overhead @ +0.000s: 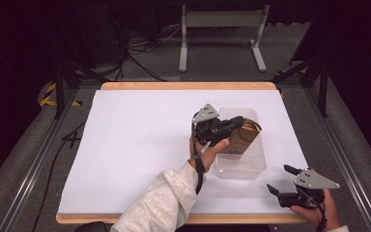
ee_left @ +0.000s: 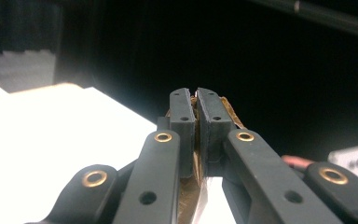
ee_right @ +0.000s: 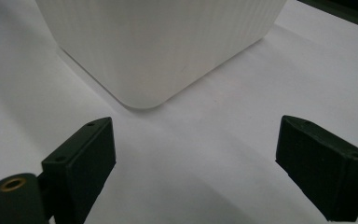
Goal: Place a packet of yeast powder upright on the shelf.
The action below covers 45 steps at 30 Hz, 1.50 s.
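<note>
A shiny gold-brown packet (overhead: 245, 137) hangs tilted over a clear plastic tub (overhead: 241, 170) right of the table's middle. My left gripper (overhead: 239, 121) is shut on the packet's top edge from the left. In the left gripper view, the two jaws (ee_left: 196, 107) press together with a crinkled gold packet (ee_left: 228, 111) showing beside and below them. My right gripper (overhead: 280, 179) rests open near the front right corner, held by a hand. Its jaws (ee_right: 193, 154) stand wide apart with nothing between them, and the tub's (ee_right: 158, 46) rounded corner is a short way ahead.
A white sheet (overhead: 135, 145) covers the wooden table, bare on its left half. Behind the table, a white metal stand (overhead: 222, 19) and loose cables (overhead: 145, 46) sit on the floor. Rails run along both sides of the table.
</note>
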Motion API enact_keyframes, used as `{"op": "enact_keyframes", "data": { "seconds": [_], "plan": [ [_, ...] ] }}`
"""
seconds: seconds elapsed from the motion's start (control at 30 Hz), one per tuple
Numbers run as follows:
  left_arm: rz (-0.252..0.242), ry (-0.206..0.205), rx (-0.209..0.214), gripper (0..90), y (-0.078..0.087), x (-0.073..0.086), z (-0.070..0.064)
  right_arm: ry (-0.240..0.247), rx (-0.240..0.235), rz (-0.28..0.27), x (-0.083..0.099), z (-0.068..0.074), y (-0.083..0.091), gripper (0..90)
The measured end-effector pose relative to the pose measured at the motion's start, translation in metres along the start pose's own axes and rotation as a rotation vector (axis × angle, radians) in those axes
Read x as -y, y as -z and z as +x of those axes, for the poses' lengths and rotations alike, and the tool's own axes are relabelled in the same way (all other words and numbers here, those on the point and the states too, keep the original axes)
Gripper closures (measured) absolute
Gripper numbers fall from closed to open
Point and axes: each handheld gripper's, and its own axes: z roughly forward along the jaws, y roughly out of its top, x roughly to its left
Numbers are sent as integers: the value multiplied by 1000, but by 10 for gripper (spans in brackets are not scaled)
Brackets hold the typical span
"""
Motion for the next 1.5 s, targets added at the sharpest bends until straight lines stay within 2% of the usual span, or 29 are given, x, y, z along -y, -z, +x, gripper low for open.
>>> {"op": "enact_keyframes", "data": {
  "seconds": [0.07, 0.13, 0.27, 0.3, 0.47, 0.57, 0.73, 0.8, 0.9, 1.0, 1.5],
  "plan": [
    [3, -2, 7, 862, -3, 3, -2, -4, 0, 0, 0, 0, 0, 124],
    [8, -24, -9, 862, 0, 2, -1, -6, 1, -3, 0, 0, 1, 124],
    [4, -20, -12, 861, 6, 4, 6, -9, -1, -4, 1, -1, 2, 124],
    [2, -23, -27, 861, 8, 4, 6, -9, -1, -6, 1, -1, 2, 124],
    [4, -34, -42, 861, 16, 7, 15, -6, 0, -5, 0, 0, 2, 124],
    [15, -57, -64, 861, 20, 7, 18, -5, 4, -1, 0, 0, 1, 124],
    [22, -61, -52, 860, 25, 7, 21, -4, 4, -2, 0, 0, 1, 124],
    [27, -68, -57, 859, 25, 6, 20, -5, 4, -3, 0, 0, 1, 124],
    [45, -113, -70, 856, 25, 4, 18, -4, 4, -3, 0, 0, 1, 124],
    [53, -138, -77, 854, 26, 3, 16, -4, 5, -3, 0, 0, 2, 124],
    [102, -194, -65, 850, 28, -2, 14, -1, 8, -3, -1, 0, 1, 125]
  ]
}}
